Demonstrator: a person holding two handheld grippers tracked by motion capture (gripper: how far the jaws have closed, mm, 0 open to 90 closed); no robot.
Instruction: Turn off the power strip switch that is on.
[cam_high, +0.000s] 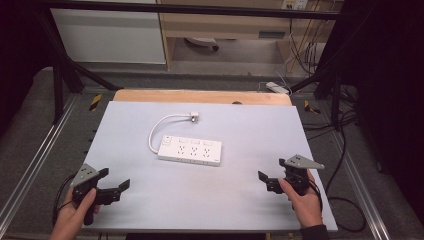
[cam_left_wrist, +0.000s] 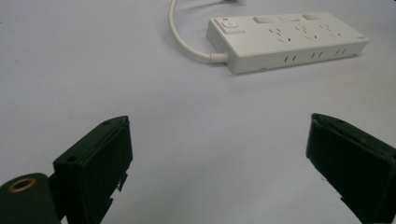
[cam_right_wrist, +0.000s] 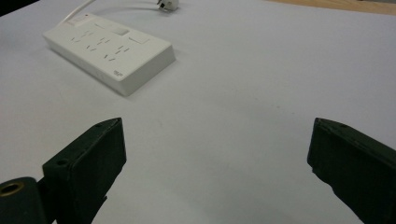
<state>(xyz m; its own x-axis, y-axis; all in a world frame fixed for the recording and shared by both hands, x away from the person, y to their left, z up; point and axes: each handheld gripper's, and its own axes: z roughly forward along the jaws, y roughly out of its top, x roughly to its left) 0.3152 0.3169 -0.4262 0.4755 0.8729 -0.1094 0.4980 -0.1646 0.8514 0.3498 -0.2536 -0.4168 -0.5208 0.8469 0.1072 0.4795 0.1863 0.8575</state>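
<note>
A white power strip (cam_high: 190, 150) lies flat near the middle of the bench (cam_high: 150, 210), a little toward its far edge. Its cord (cam_high: 159, 129) loops off the left end and curls back to a plug (cam_high: 194, 117) lying closer to the far edge. Both grippers hover near the near edge, well apart from the strip: the left gripper (cam_high: 116, 180) by the near left corner, the right gripper (cam_high: 271, 175) by the near right corner.

The main risk, as I judge it, is the strip itself: it is low, smooth and light, so fingers closing on one end alone could skid it across the bench or tilt it rather than lift it. A grip across the long sides looks safer than one on the rounded ends. The cord is another hazard. If the strip is lifted or dragged, the loop will trail and the plug may swing or catch on a finger. A finger pressing on the top face could also flip the switch at the cord end.

In the left gripper view the fingers (cam_left_wrist: 95, 156) are spread wide with bare bench between them, holding and touching nothing. The right gripper view shows the same: fingers (cam_right_wrist: 88, 161) wide apart, empty, aimed toward the strip's plain end.
</note>
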